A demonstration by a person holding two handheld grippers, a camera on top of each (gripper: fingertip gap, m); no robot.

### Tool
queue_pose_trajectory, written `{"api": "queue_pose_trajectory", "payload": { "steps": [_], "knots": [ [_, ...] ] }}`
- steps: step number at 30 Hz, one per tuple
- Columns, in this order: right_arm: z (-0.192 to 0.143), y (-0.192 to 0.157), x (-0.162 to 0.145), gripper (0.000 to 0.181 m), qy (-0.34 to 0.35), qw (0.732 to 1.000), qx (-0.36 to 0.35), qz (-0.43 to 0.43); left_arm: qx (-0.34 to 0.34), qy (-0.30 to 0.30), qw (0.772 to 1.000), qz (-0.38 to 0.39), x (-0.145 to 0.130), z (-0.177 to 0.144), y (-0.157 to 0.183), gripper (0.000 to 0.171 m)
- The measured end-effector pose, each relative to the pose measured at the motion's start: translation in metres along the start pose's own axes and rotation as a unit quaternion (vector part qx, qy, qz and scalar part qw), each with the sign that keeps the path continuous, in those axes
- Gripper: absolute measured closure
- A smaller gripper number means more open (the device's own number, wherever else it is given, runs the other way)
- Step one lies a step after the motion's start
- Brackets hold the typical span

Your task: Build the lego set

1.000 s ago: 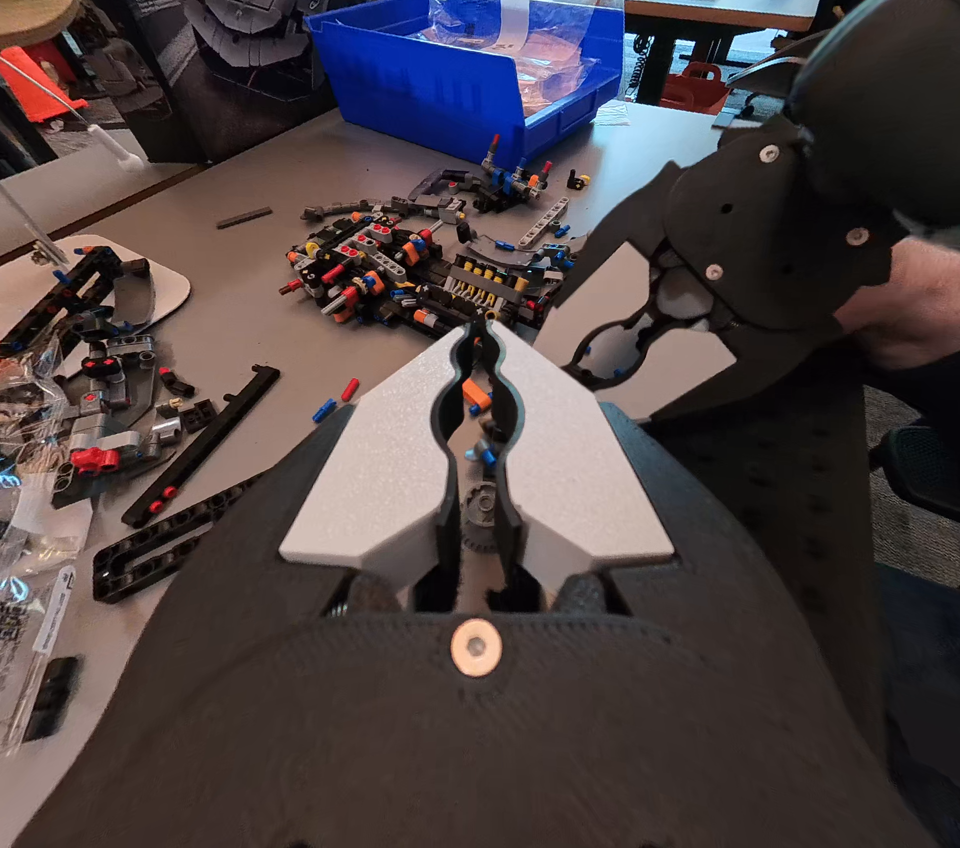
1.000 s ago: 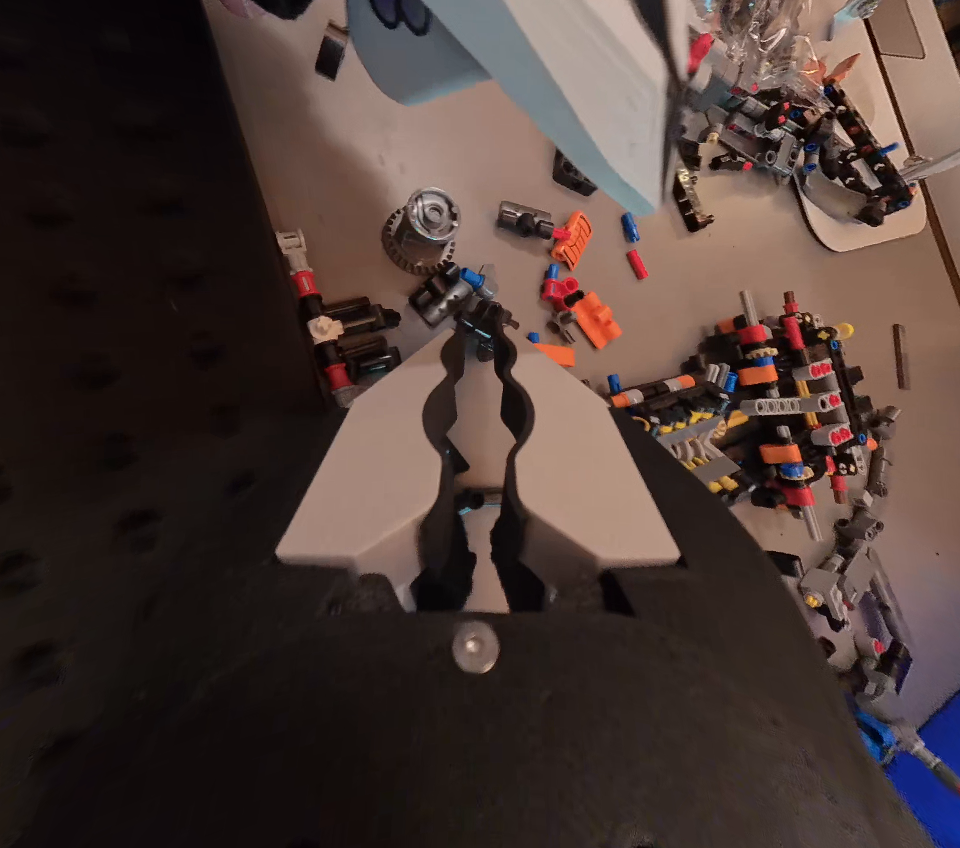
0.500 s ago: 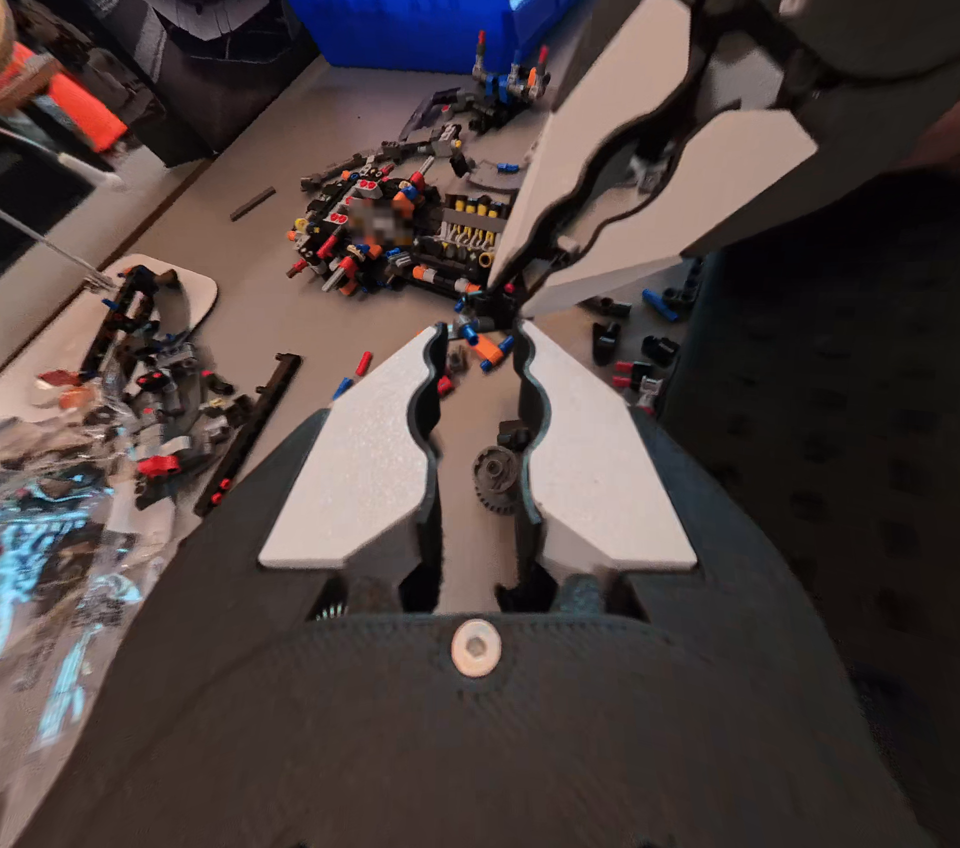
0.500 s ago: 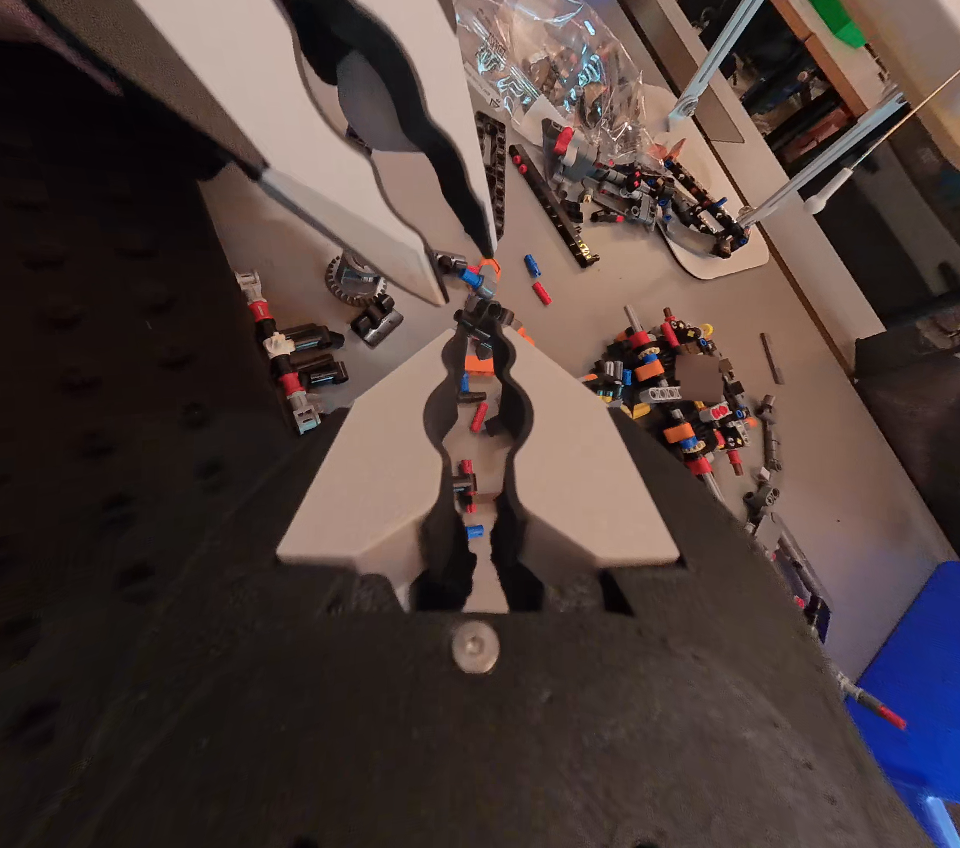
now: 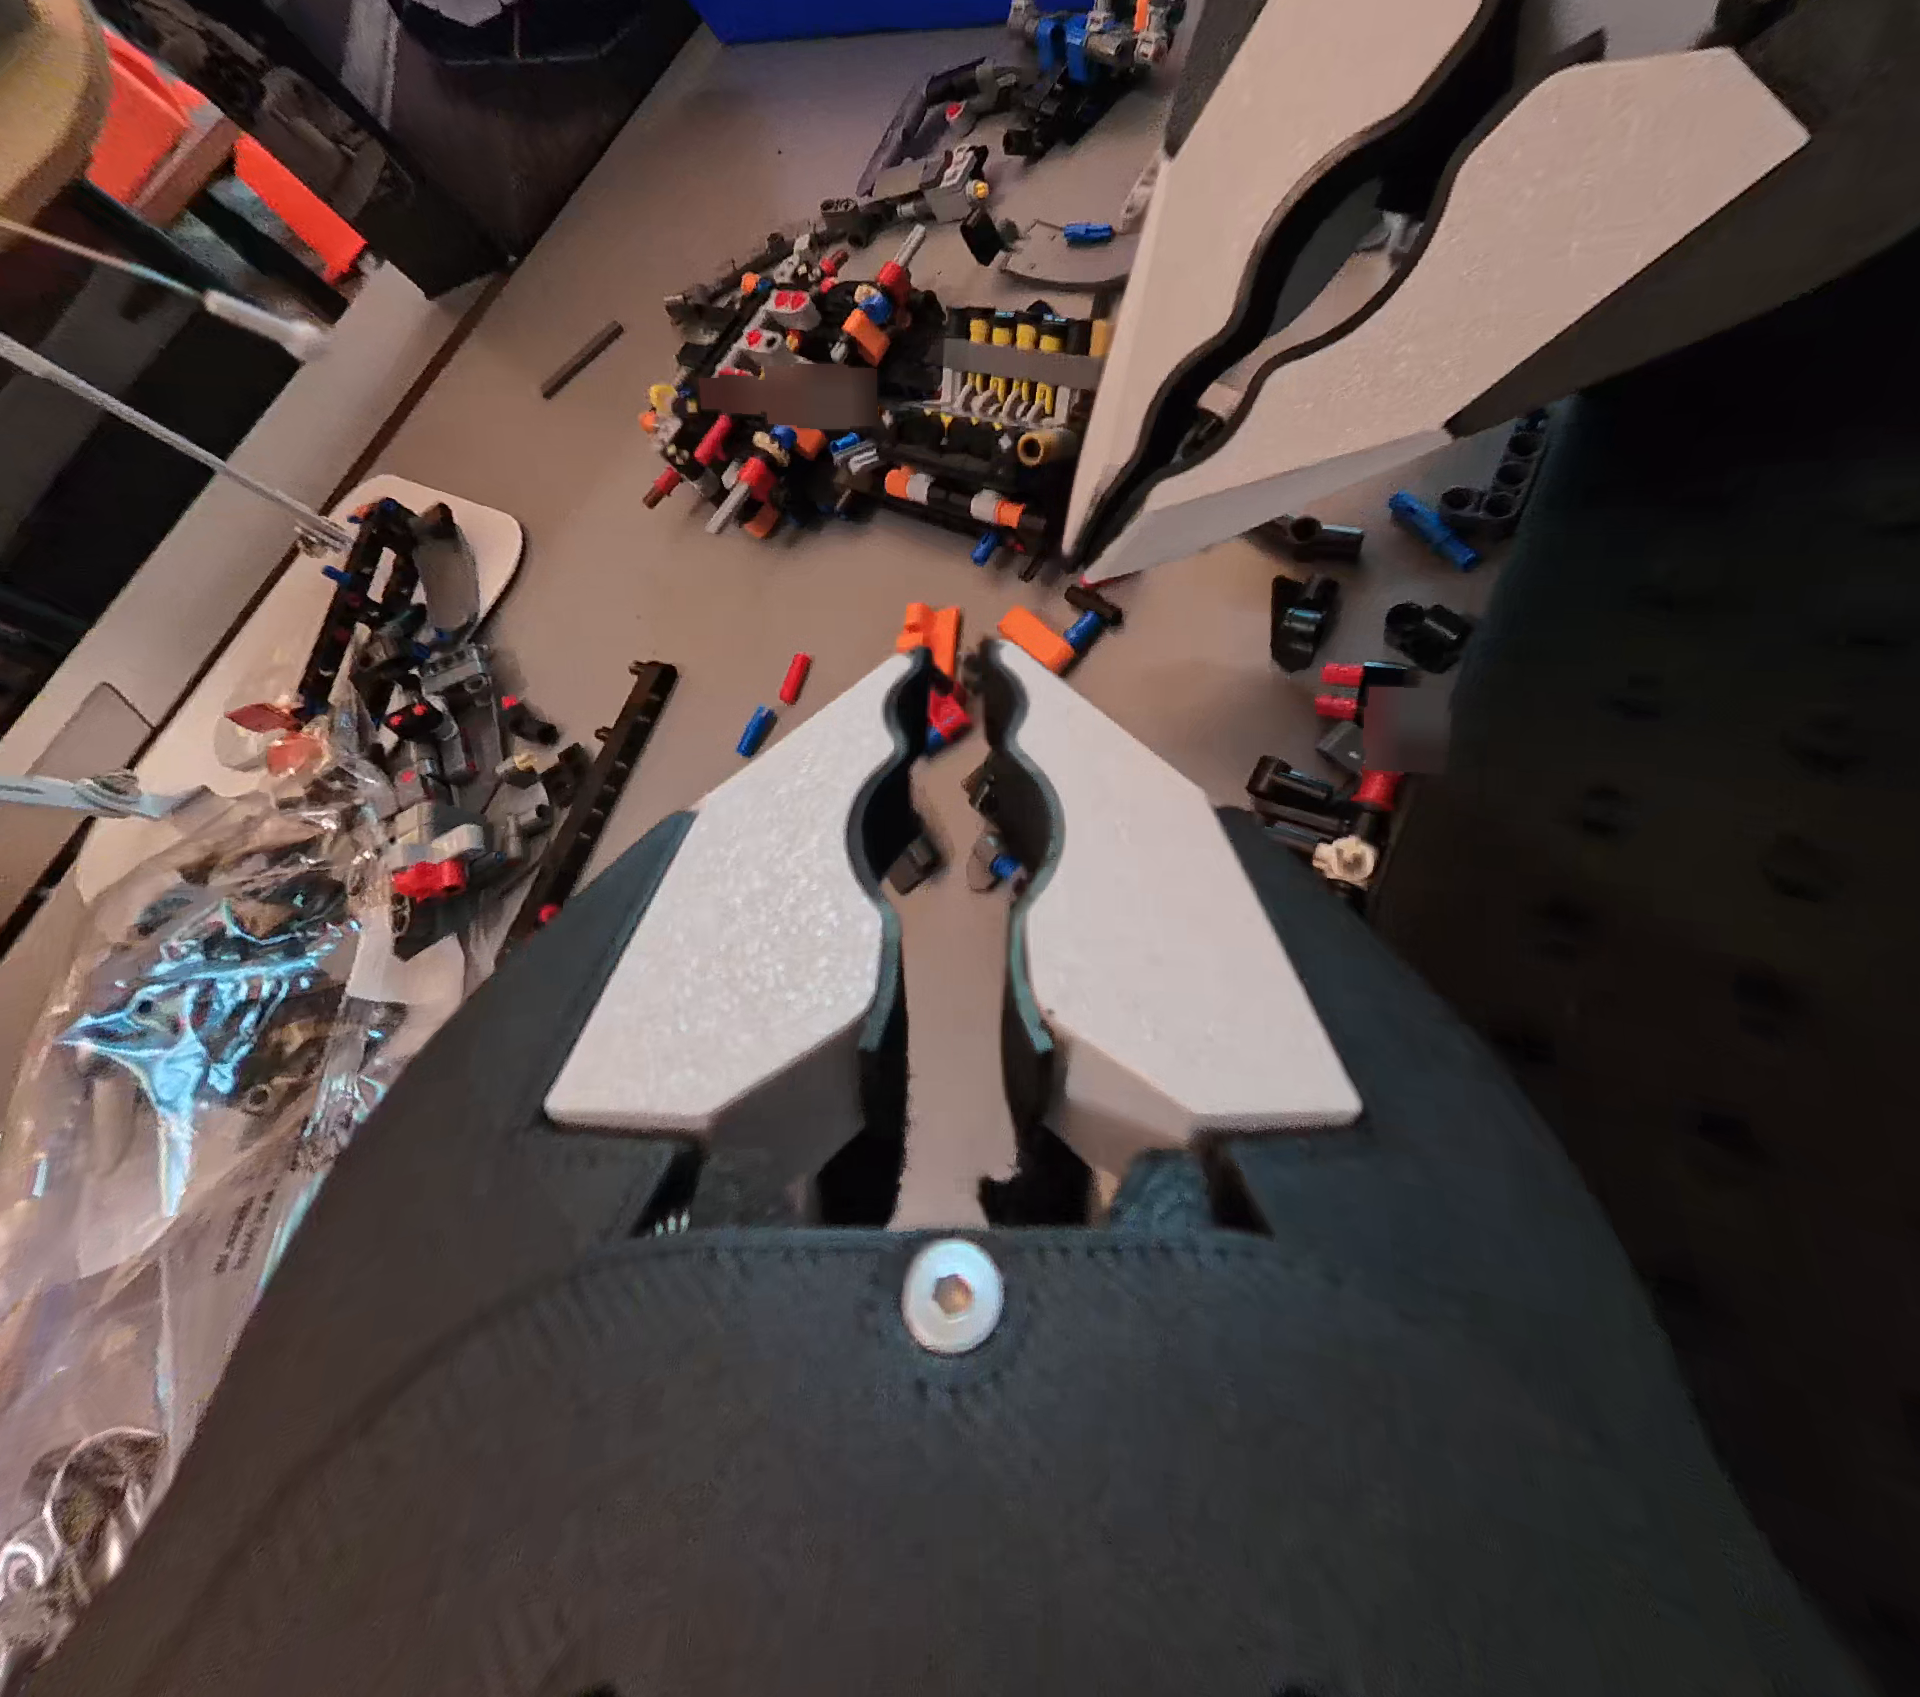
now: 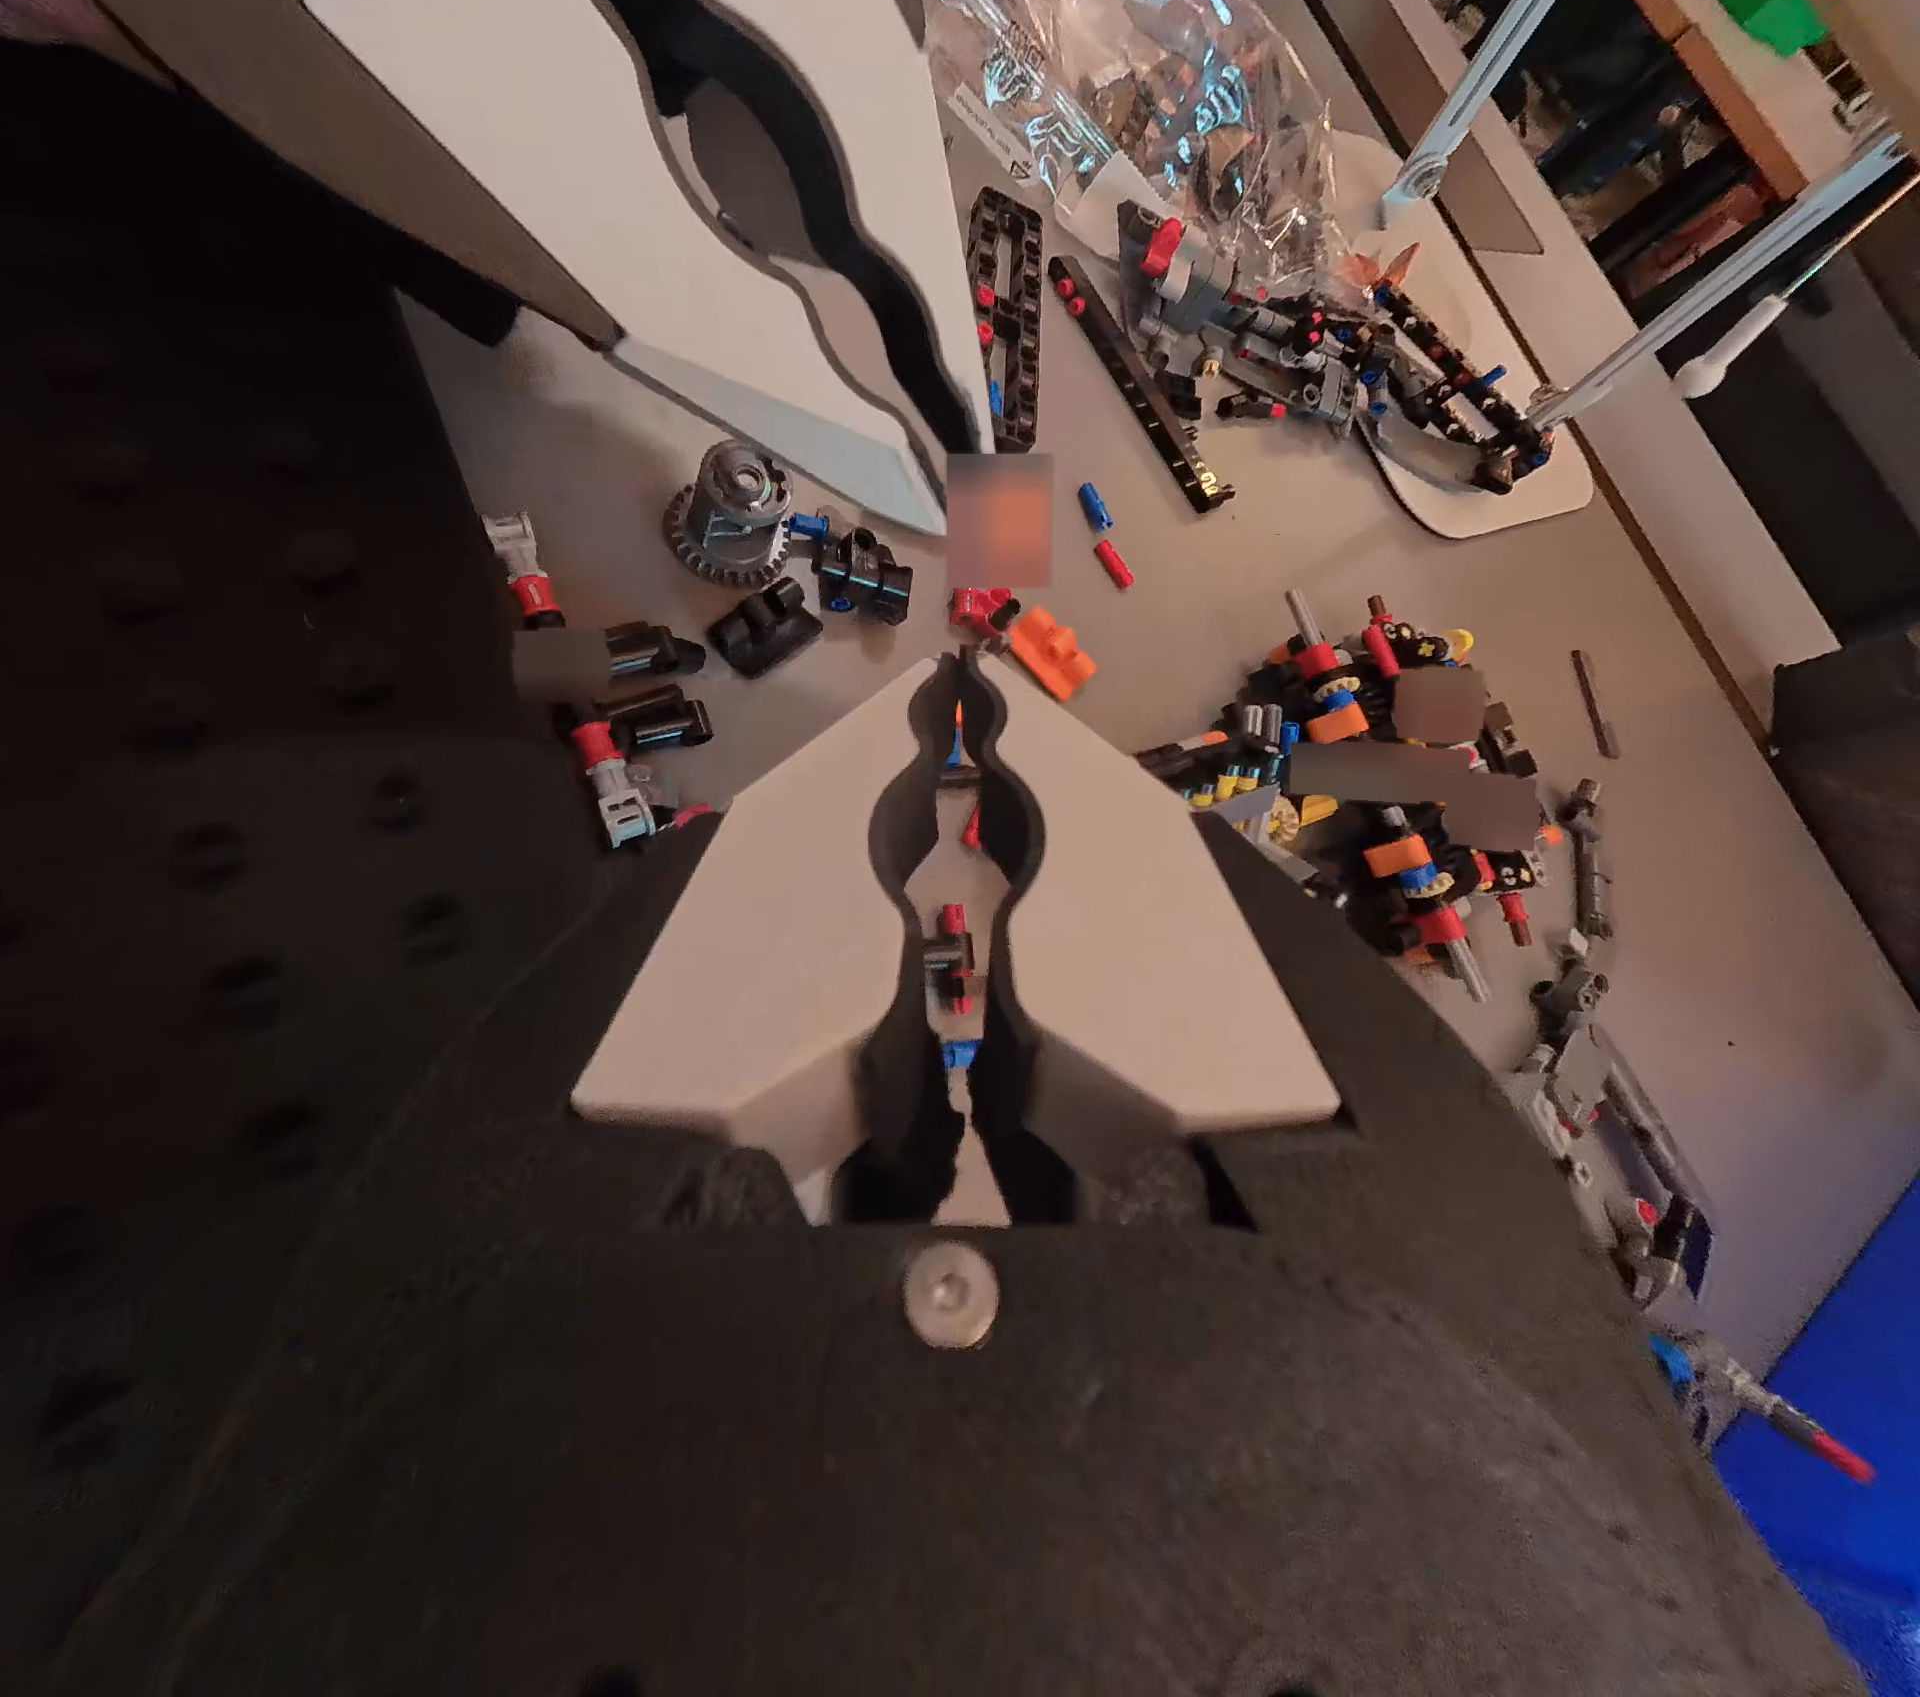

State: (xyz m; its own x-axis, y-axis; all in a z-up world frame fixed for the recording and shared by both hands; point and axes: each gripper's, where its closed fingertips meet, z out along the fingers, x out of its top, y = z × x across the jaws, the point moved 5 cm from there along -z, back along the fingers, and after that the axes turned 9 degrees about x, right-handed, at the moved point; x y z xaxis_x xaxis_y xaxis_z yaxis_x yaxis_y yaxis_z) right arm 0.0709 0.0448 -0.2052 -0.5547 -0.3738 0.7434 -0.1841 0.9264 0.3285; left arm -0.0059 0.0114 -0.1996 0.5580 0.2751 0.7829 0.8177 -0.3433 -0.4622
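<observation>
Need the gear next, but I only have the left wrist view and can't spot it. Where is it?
Observer: The right wrist view shows the gear lying on the table, close beside the tip of the left gripper.
Operator: And the black frame?
Observer: The frame lies flat between the left gripper and the long beam, just below the bag.
</observation>
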Motion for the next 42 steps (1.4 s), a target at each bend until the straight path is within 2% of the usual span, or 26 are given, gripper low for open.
{"api": "queue_pose_trajectory", "payload": {
  "steps": [2, 7, 10, 13, 18, 22, 26, 30, 38, 39, 42],
  "knots": [
    [0.0, 0.001, -0.001, 0.181, -0.002, 1.0, 0.0, 0.002, -0.016, -0.02, 1.0, -0.005, -0.008, 0.001, -0.001, 0.152],
    [0.003, -0.001, -0.003, 0.18, -0.009, 1.0, 0.01, 0.006, -0.049, -0.06, 0.997, -0.006, -0.022, 0.004, 0.003, 0.149],
    [0.004, -0.002, -0.004, 0.179, -0.012, 1.0, 0.011, 0.004, -0.06, -0.107, 0.992, 0.004, -0.032, 0.012, 0.009, 0.145],
    [0.005, -0.003, -0.004, 0.179, -0.015, 1.0, 0.014, 0.002, -0.056, -0.133, 0.99, 0.005, -0.035, 0.017, 0.01, 0.153],
    [0.006, -0.003, -0.004, 0.179, -0.014, 1.0, 0.016, 0.001, -0.042, -0.135, 0.99, 0.008, -0.035, 0.018, 0.008, 0.155],
    [0.005, -0.004, -0.002, 0.172, -0.004, 1.0, 0.017, 0.0, -0.04, -0.105, 0.994, 0.016, -0.025, 0.015, 0.011, 0.155],
    [0.004, -0.006, 0.001, 0.16, -0.003, 0.999, 0.0, -0.042, -0.084, -0.038, 0.995, -0.039, -0.009, 0.005, 0.01, 0.155],
    [0.006, -0.014, 0.006, 0.161, -0.018, 0.992, -0.031, -0.12, -0.147, 0.019, 0.984, -0.094, 0.003, -0.007, 0.011, 0.155],
    [0.003, -0.017, 0.011, 0.17, -0.042, 0.972, -0.094, -0.211, -0.168, 0.028, 0.98, -0.104, 0.006, -0.011, 0.012, 0.156],
    [0.002, -0.018, 0.011, 0.178, -0.046, 0.969, -0.102, -0.221, -0.174, 0.026, 0.979, -0.103, 0.005, -0.011, 0.013, 0.156],
    [0.0, -0.019, 0.011, 0.179, -0.046, 0.969, -0.101, -0.221, -0.174, 0.031, 0.98, -0.091, 0.006, -0.013, 0.015, 0.156]
  ]
}}
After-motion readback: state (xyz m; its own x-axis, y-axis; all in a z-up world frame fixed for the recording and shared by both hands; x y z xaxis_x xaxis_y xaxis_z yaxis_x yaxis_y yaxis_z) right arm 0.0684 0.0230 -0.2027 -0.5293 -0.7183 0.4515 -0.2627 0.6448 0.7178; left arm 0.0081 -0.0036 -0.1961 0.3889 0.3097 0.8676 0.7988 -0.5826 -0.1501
